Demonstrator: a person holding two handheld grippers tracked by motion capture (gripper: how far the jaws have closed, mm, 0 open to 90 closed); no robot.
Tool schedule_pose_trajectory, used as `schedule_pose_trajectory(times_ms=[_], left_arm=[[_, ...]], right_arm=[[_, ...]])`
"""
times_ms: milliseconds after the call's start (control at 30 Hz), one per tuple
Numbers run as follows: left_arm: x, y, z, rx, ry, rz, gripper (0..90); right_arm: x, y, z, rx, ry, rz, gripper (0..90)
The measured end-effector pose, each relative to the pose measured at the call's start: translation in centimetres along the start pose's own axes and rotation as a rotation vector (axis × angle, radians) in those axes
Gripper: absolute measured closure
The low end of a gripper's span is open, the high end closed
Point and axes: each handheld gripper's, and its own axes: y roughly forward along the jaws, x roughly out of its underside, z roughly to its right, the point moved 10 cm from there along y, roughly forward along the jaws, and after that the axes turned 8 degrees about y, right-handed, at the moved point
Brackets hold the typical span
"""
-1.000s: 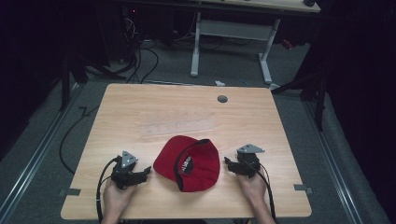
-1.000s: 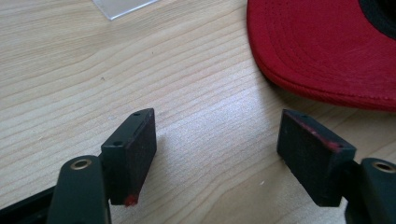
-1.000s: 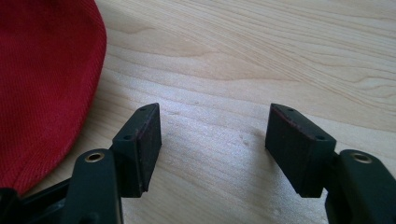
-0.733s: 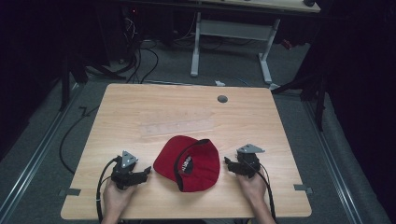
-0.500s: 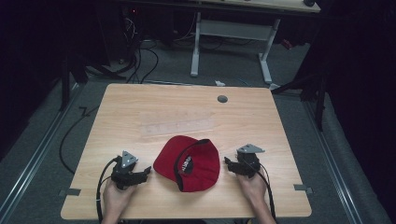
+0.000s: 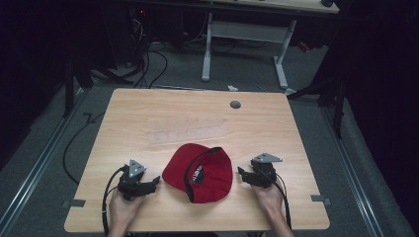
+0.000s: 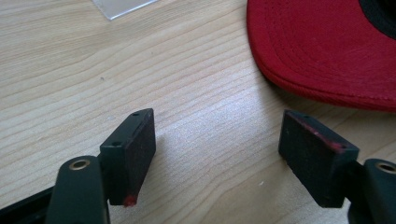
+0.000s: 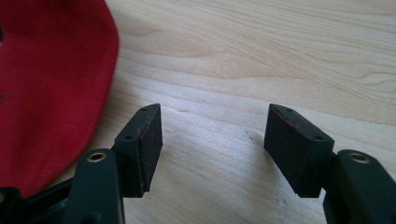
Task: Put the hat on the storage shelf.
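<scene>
— two grippers rest low on the wooden table [image 6: 148,113], one on each side of the red cap [image 6: 200,173]. how do the jaws of the left gripper [image 6: 154,181] stand?

— wide apart, with bare wood between them. in the left gripper view the left gripper [image 7: 219,149] grips nothing; the cap's red brim [image 7: 322,51] lies just ahead and to one side, clear of both pads.

— and the right gripper [image 6: 241,173]?

— also spread wide. in the right gripper view the right gripper [image 8: 212,135] has only table grain between its jaws, and the cap's crown [image 8: 51,88] sits just beside one jaw; whether they touch cannot be told.

— where does the cap lie?

— near the person's edge of the table, between the two grippers, underside up, with a clear plastic strip [image 6: 190,134] lying flat just beyond it.
</scene>
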Motion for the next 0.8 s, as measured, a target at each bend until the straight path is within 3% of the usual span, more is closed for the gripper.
schedule_pose_trajectory(times_ms=[300,500,800], left_arm=[[0.0,0.0,0.0,-0.001,0.0,0.0,27.7],[0.0,0.0,0.0,-0.005,0.0,0.002,27.4],[0.0,0.0,0.0,-0.005,0.0,0.002,27.4]], right_arm=[[-1.4,-1.8,-2.4,-0.102,-0.014,0.049,35.8],[-2.1,-1.2,-4.1,-0.143,-0.038,0.04,33.9],[-4.0,-0.2,-5.6,-0.185,-0.032,0.031,33.2]])
